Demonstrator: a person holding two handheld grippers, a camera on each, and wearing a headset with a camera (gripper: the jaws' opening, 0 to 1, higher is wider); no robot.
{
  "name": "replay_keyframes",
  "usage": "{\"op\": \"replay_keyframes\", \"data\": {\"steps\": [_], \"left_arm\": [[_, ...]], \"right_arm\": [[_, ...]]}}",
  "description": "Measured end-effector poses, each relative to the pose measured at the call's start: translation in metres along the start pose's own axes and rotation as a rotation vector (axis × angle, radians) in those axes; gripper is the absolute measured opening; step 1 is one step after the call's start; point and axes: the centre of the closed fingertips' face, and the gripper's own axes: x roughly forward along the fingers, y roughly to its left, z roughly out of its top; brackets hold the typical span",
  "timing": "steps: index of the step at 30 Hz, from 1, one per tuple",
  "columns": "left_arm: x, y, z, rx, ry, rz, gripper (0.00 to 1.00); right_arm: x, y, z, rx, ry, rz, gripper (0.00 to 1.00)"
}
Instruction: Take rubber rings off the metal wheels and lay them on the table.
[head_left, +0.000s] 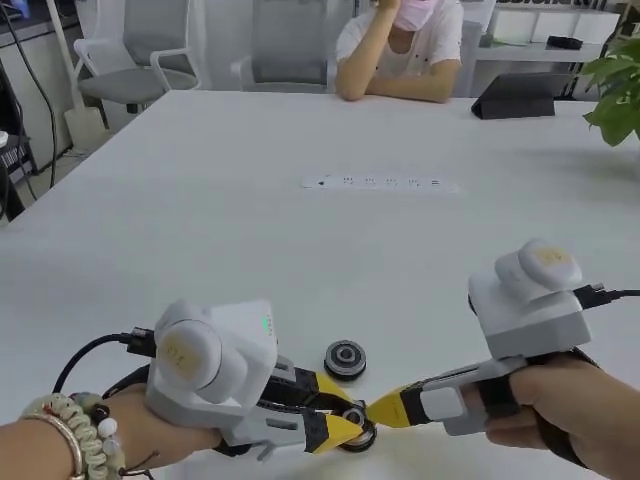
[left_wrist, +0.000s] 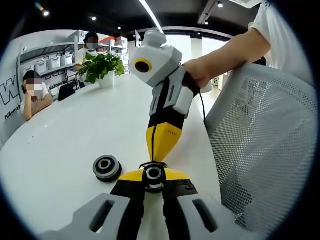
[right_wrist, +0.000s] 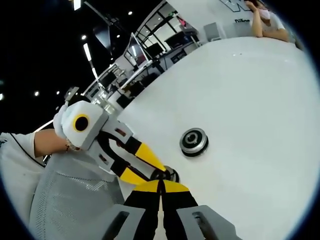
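With left gripper (head_left: 345, 410) clamped on one wheel (left_wrist: 153, 176) at the near edge of the desk (head_left: 300, 250) and right gripper (head_left: 380, 410) nipped shut on its ring (left_wrist: 150, 164), looks barely begun: no ring laid down, second wheel (head_left: 345, 358) just beyond untouched.

Head view looks down; gripper views face each other, sharing the wheel (head_left: 355, 418).

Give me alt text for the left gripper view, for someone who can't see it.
The left gripper clamps a small metal wheel between its yellow-tipped jaws, while the right gripper, jaws closed, has its tips at the wheel's far edge. A second wheel lies flat on the white table to the left.
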Motion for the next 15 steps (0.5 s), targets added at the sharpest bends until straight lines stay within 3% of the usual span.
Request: {"op": "replay_keyframes", "data": {"steps": [15], "left_arm": [[-0.0001,0.0,0.0,-0.004,-0.001,-0.001,0.07]], "right_arm": [[0.0013,0.0038,0.0021,0.003,-0.01,0.021,0.0]]}}
